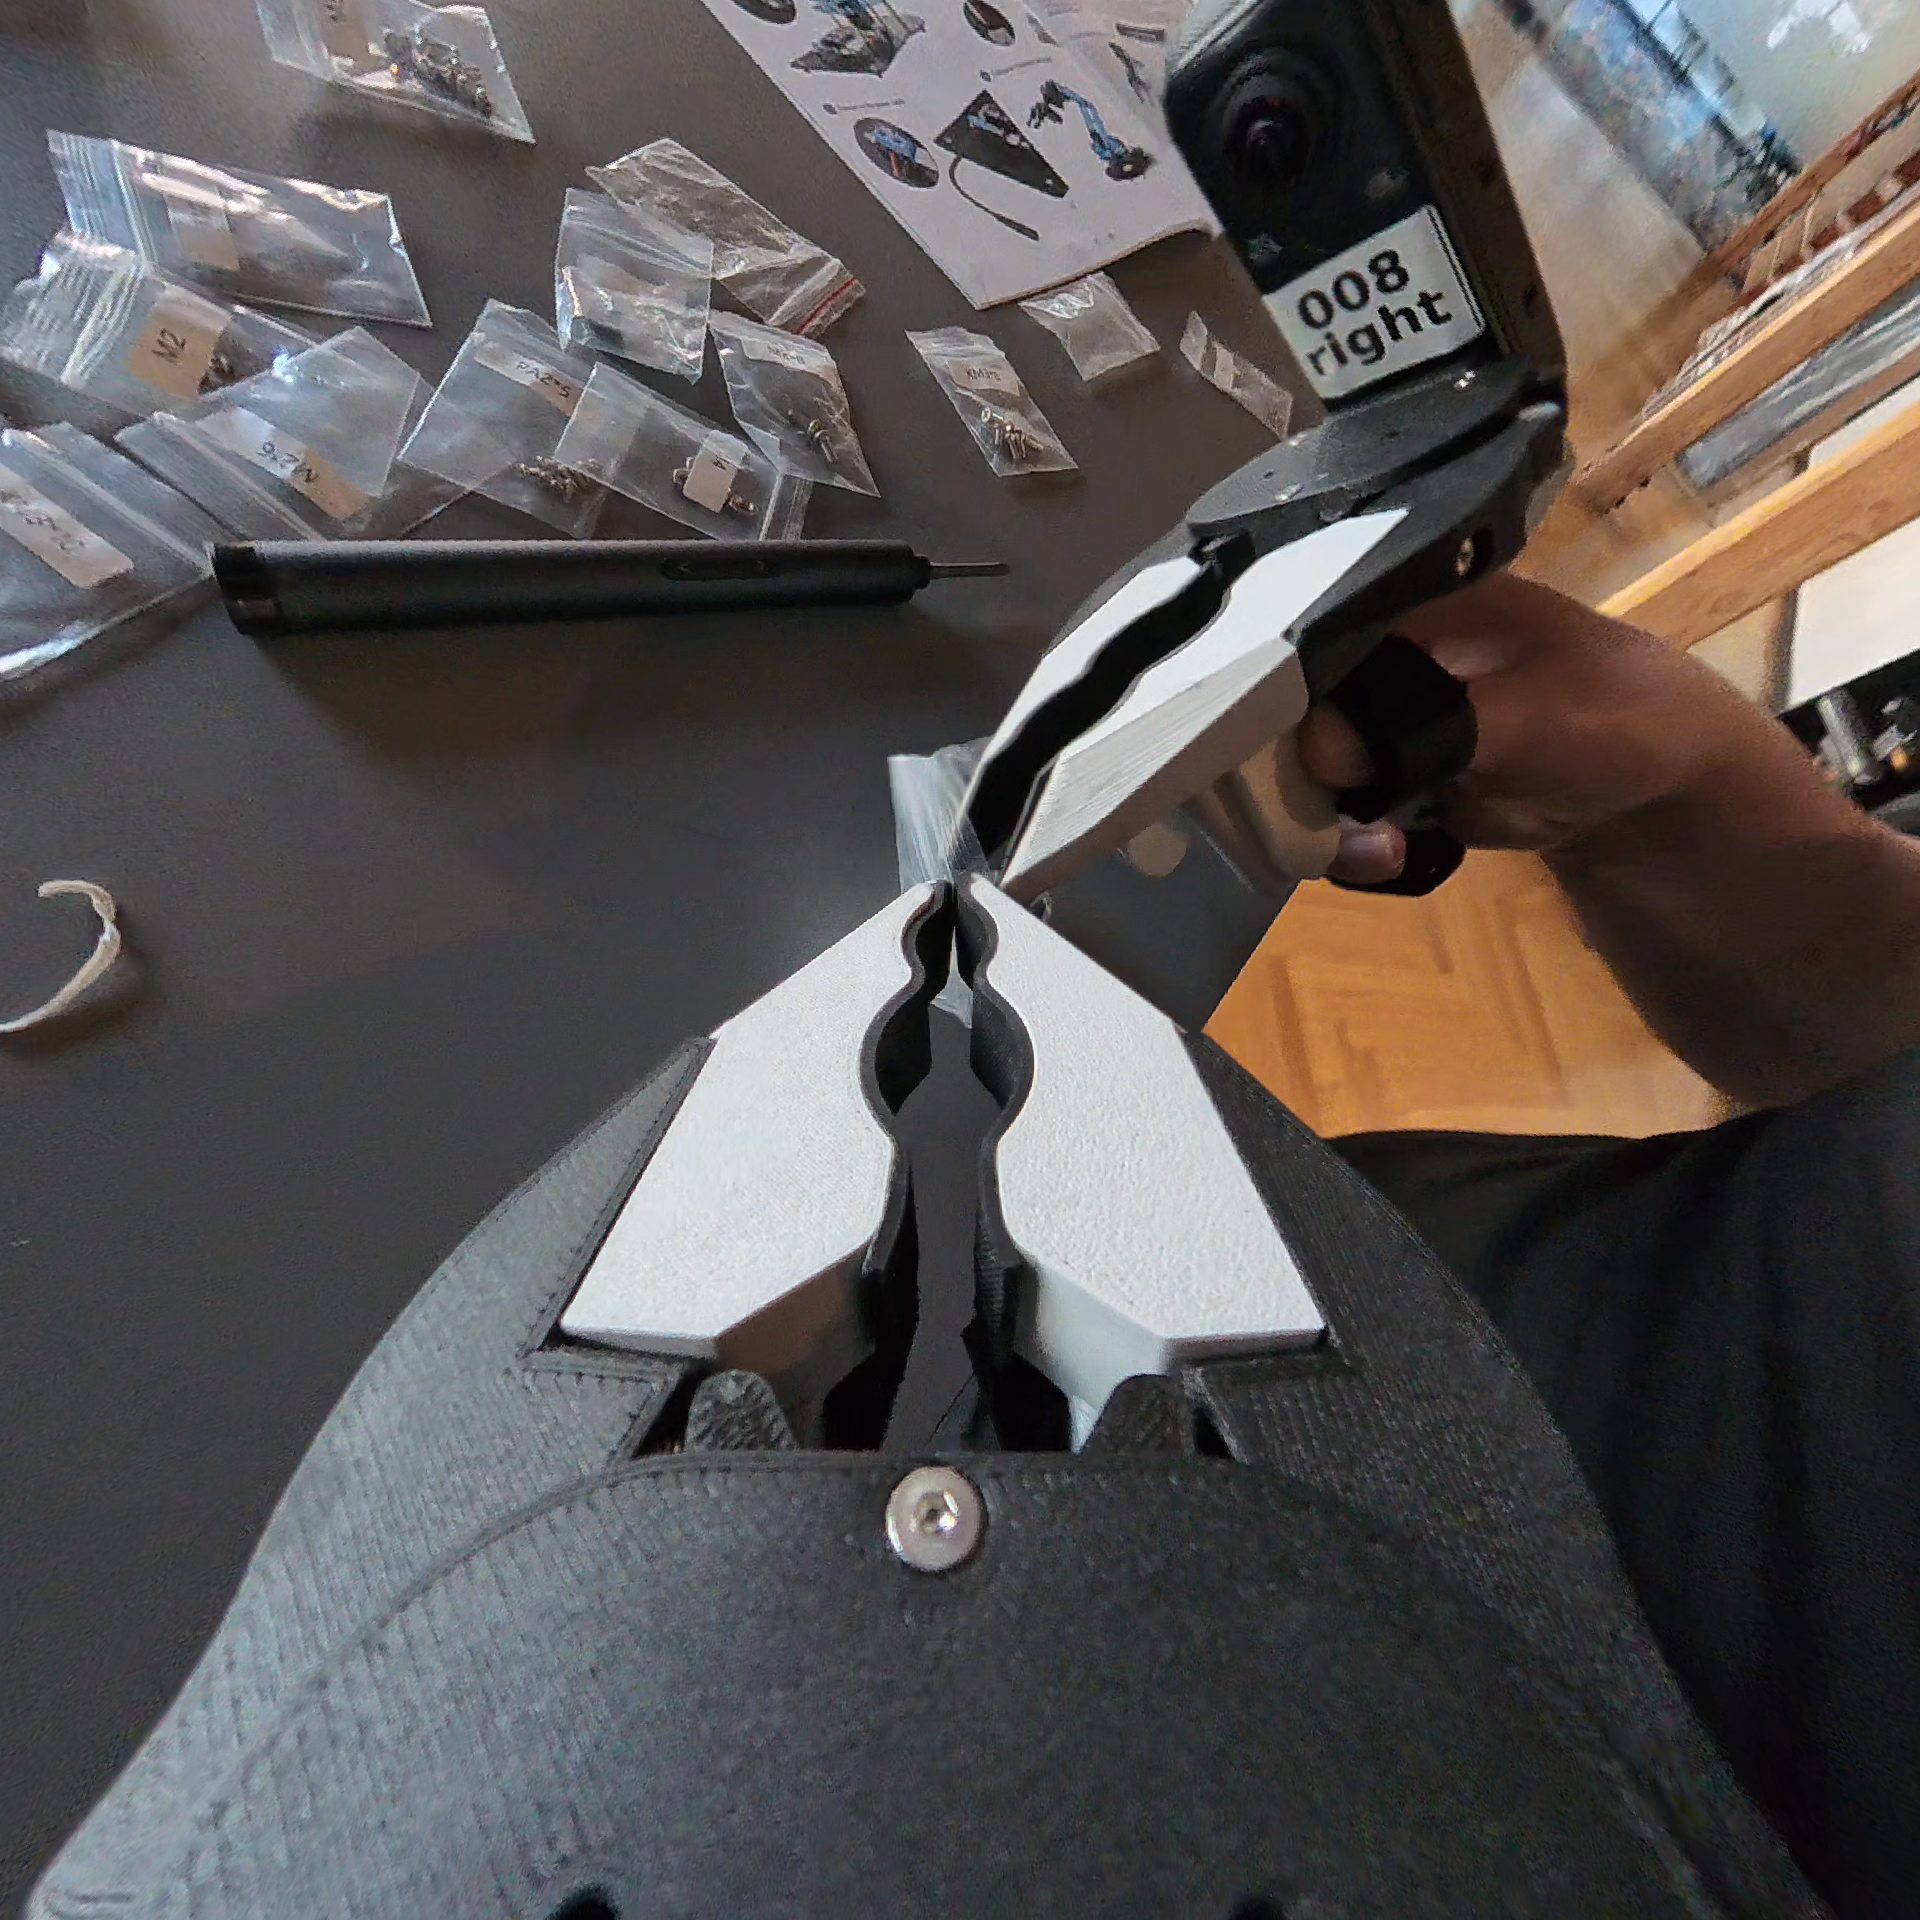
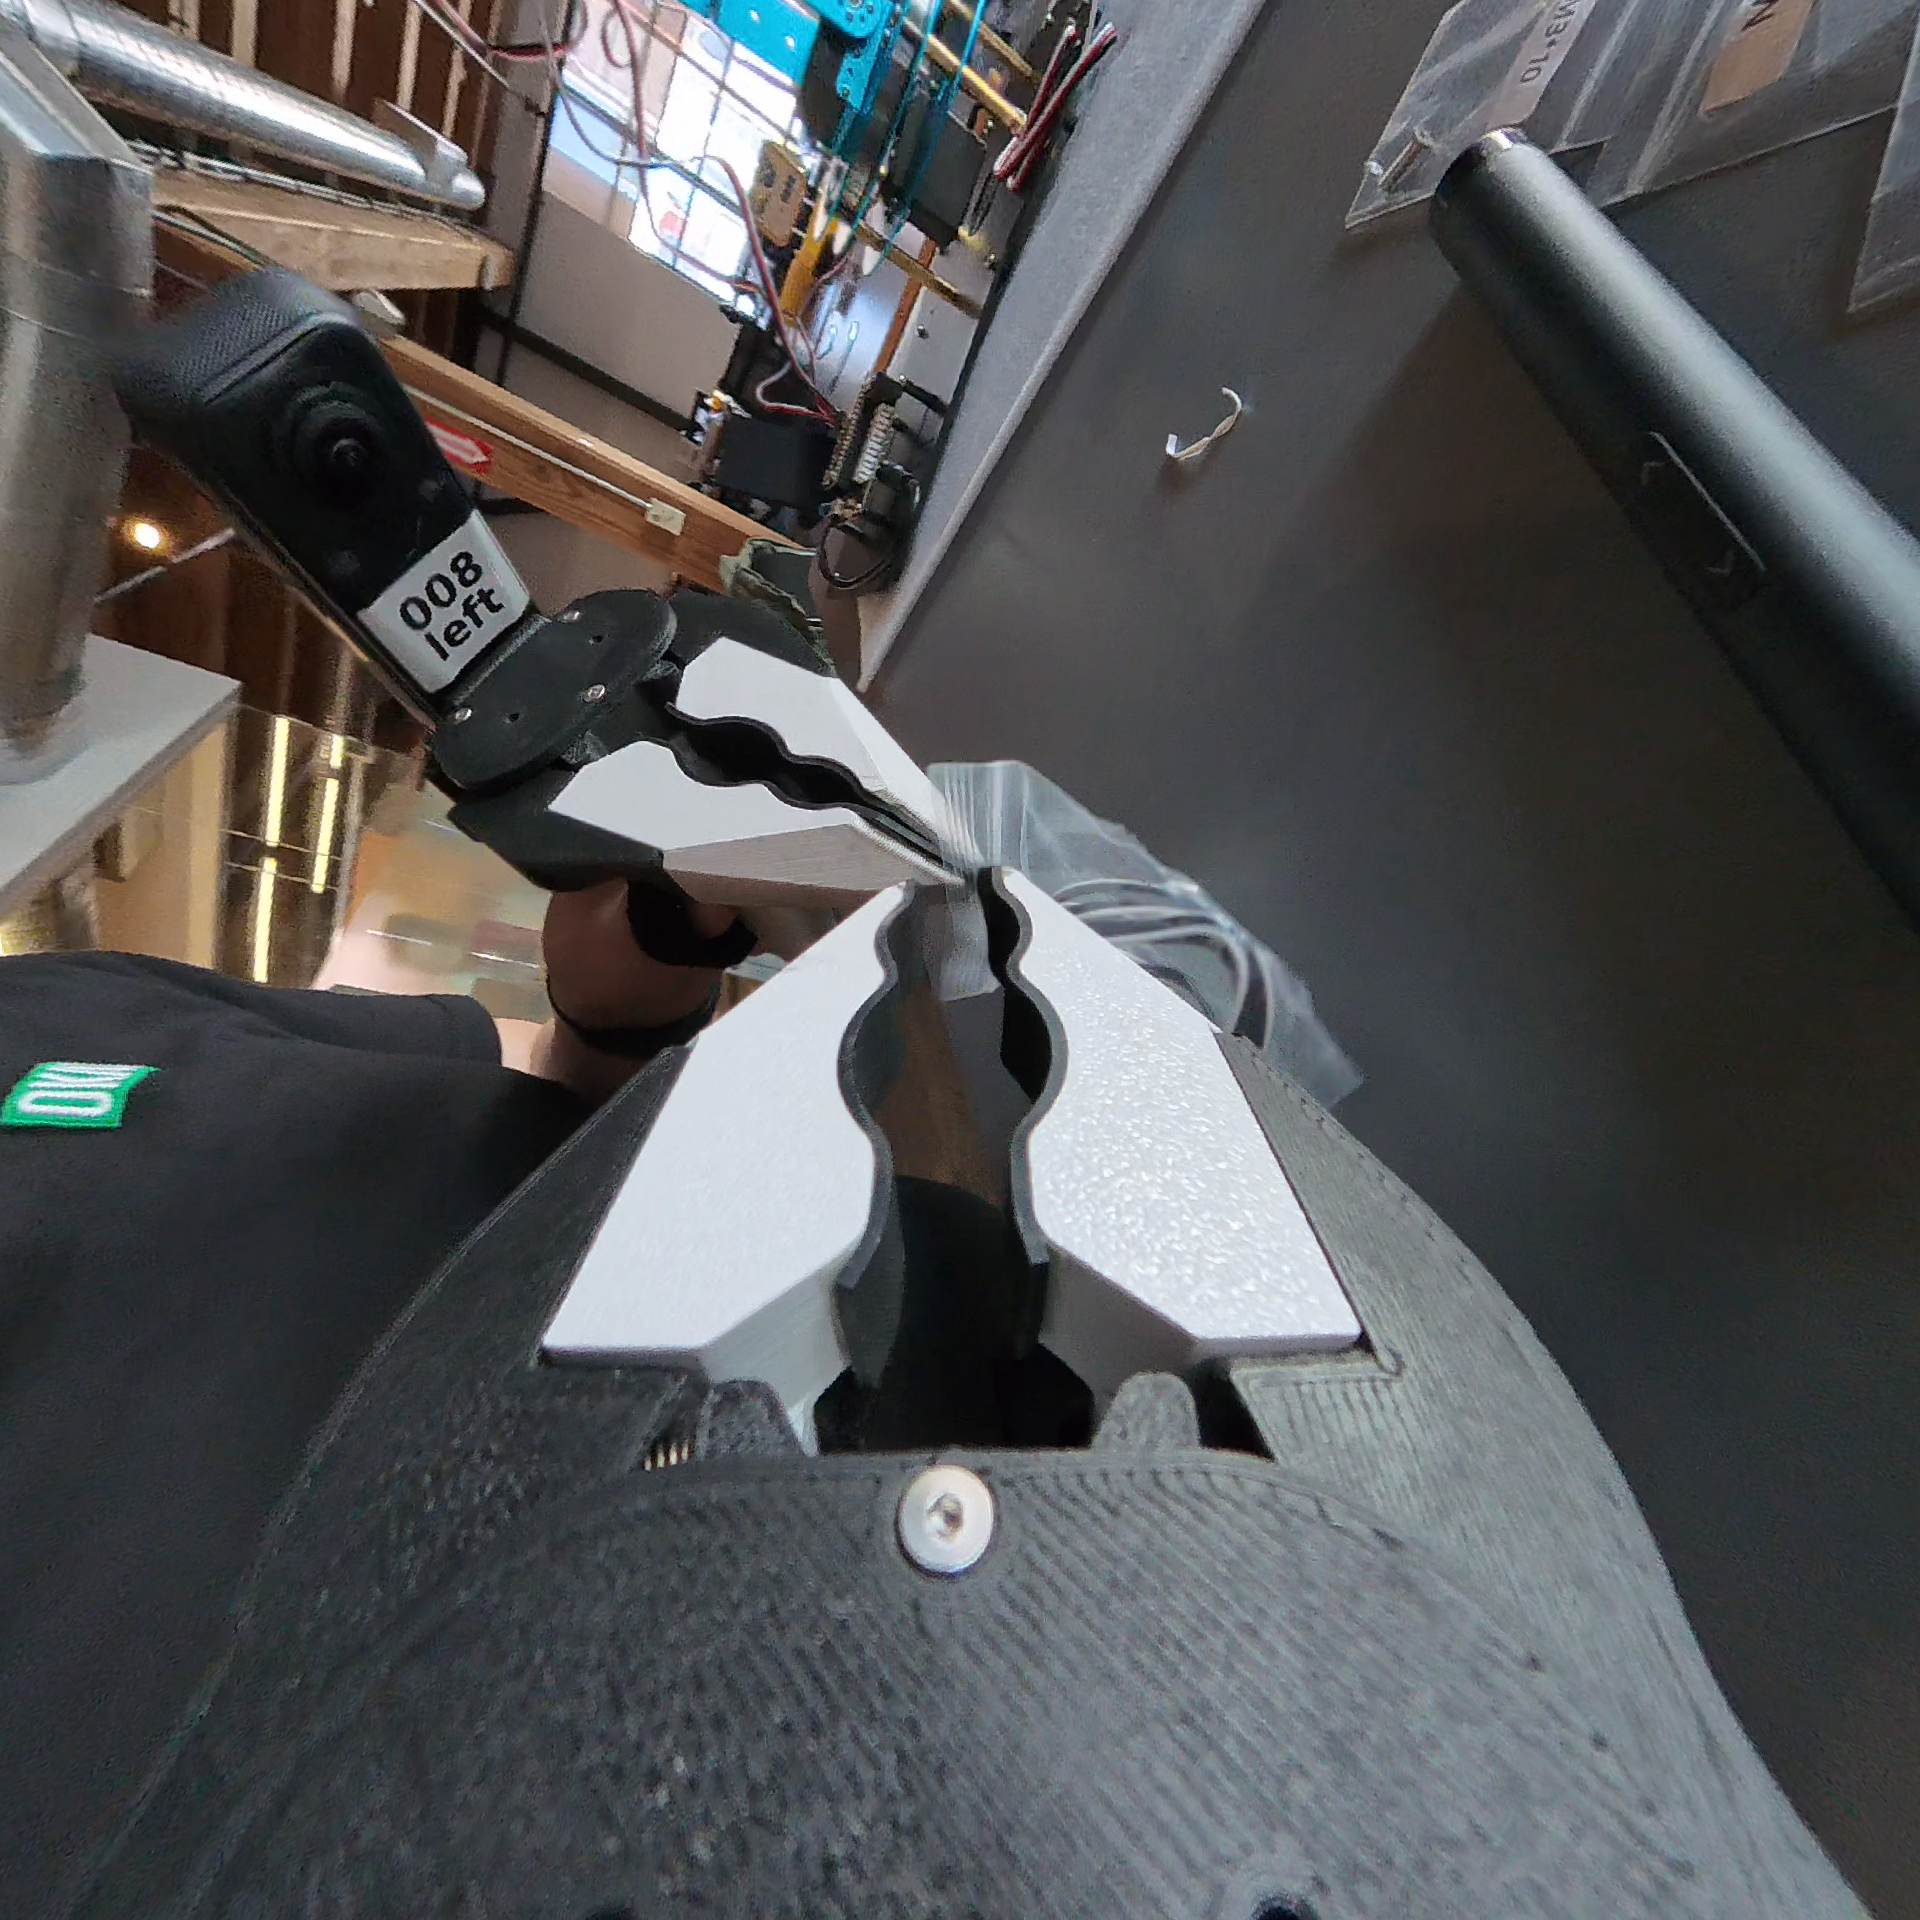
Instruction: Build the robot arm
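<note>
While I hold both tools above the near table edge, left gripper and right gripper each pinch one clear plastic bag, tips touching; the seal looks unopened.

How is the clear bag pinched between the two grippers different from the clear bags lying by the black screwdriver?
The held bag is lifted off the dark table, gripped at its edge by the left gripper and the right gripper; the loose bags lie flat beyond the screwdriver. Several loose bags hold small screws and carry labels; the held one seems to hold thin pale wires, with no label visible. All are small clear plastic bags.
</note>
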The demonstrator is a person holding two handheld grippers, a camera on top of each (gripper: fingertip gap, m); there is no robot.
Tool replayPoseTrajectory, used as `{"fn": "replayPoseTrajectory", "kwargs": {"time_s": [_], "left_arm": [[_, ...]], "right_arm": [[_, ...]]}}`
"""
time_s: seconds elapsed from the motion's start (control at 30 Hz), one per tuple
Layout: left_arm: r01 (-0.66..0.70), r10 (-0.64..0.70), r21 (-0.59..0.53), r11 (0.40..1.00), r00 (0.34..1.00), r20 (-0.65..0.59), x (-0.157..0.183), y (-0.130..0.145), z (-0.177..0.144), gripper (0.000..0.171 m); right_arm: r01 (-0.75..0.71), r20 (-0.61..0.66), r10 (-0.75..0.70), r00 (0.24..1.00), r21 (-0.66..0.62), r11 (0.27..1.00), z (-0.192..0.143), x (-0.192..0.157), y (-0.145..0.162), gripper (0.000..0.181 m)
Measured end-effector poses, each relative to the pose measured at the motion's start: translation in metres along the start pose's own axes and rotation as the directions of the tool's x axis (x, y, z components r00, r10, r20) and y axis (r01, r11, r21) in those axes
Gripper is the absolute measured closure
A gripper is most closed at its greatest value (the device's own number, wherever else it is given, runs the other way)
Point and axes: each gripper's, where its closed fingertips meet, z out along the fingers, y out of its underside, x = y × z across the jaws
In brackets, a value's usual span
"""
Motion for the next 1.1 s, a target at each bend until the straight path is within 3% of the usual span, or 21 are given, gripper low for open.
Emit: {"fn": "replayPoseTrajectory", "kwargs": {"time_s": [0.2,0.53,0.77,1.03,1.1], "left_arm": [[0.141,-0.135,0.065,0.988,0.987,-0.085,0.002,-0.007,-0.001,0.171],[0.12,-0.117,0.045,0.992,0.991,-0.067,0.006,-0.009,-0.005,0.171],[0.082,-0.082,0.017,0.996,0.996,-0.033,0.005,-0.01,-0.006,0.171],[0.044,-0.045,-0.016,0.999,0.998,-0.047,0.007,-0.007,-0.008,0.171],[0.038,-0.038,-0.023,0.999,0.999,-0.039,0.007,-0.006,-0.007,0.171]], "right_arm": [[0.089,-0.126,-0.092,0.988,-0.032,0.996,0.006,0.002,0.004,0.172],[0.055,-0.117,-0.059,0.991,-0.042,0.998,0.001,-0.001,0.002,0.181],[0.175,-0.184,-0.196,0.963,-0.125,0.977,0.0,-0.004,0.0,0.181],[0.044,-0.03,-0.046,0.999,-0.034,0.998,-0.004,-0.006,-0.007,0.181],[0.046,-0.015,-0.047,0.999,-0.062,0.997,-0.002,-0.006,-0.002,0.181]]}}
